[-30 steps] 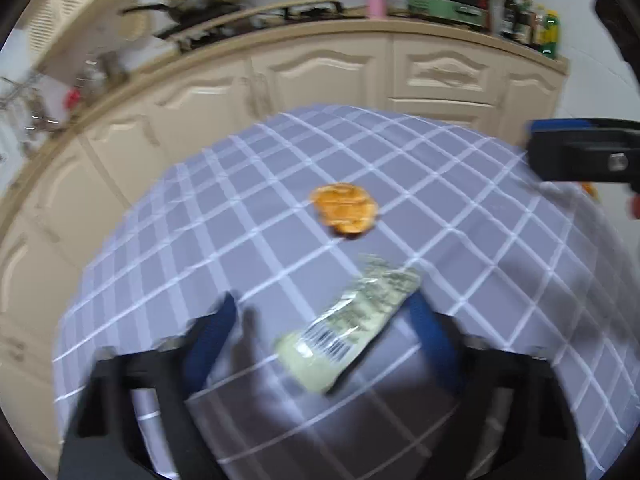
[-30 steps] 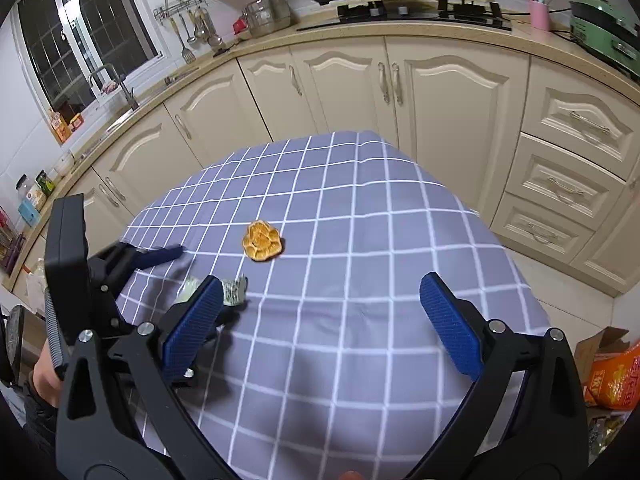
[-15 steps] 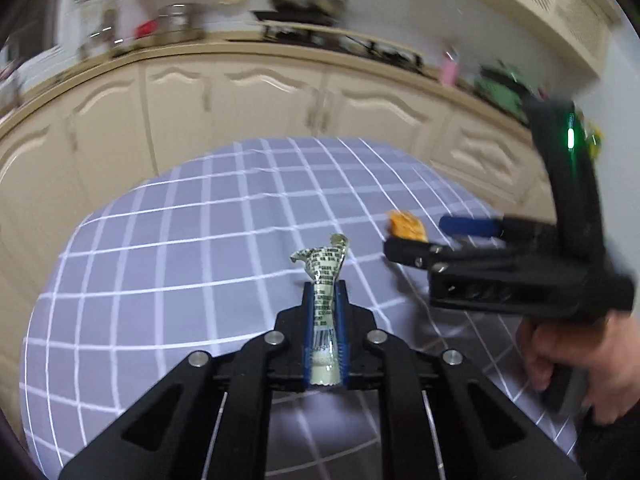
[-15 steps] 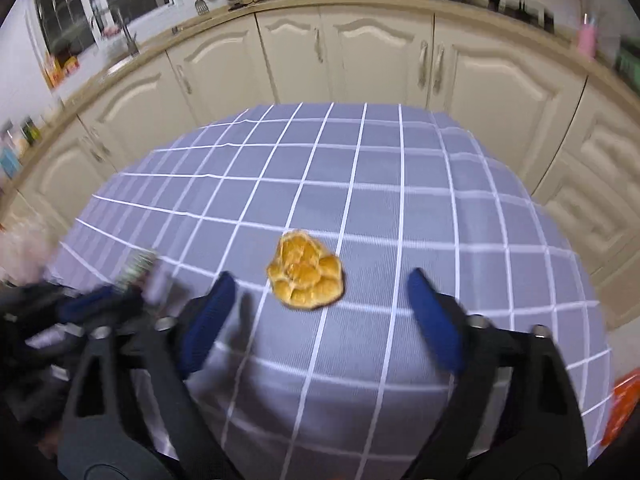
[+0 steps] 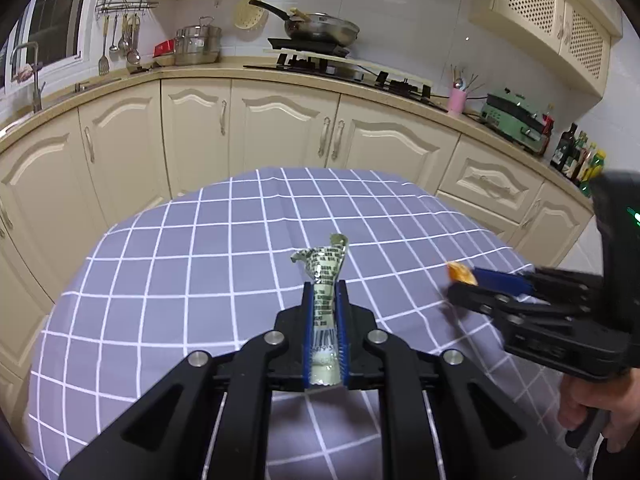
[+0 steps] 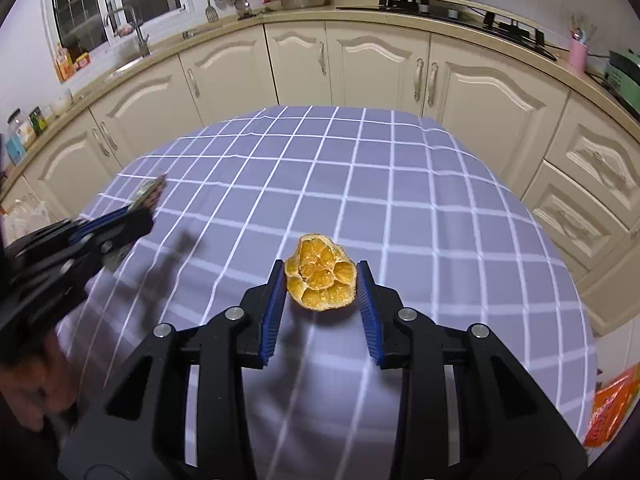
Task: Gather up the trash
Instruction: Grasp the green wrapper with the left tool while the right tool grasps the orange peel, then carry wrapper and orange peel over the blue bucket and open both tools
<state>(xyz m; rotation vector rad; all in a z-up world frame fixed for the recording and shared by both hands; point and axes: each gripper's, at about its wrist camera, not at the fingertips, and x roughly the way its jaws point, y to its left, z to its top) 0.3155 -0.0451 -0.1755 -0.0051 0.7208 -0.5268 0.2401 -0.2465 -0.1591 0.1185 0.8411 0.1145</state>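
Black left claw (image 5: 325, 312), blue ribbed pads (image 6: 369, 312), silver screws, green indicator light (image 5: 632, 216)

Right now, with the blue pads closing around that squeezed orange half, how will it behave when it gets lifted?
The orange half looks hollowed and wrinkled, so probably light and squashy; the right gripper, its jaws closing around it, may dent it. Its pulp looks moist, so it could slip. It sits flat on the tablecloth, so rolling seems unlikely.

Left gripper (image 5: 325, 292): jaws clamped on a green-and-white wrapper (image 5: 325, 280), crumpled end protruding forward above the checked tablecloth (image 5: 180, 280) | Right gripper (image 5: 476, 284): at frame right, jaws closing, an orange scrap (image 5: 461, 272) at its tips | A hand (image 5: 596, 408) gripped its handle | Background: cream cabinets (image 5: 280, 128), pan (image 5: 320, 28) on hob.
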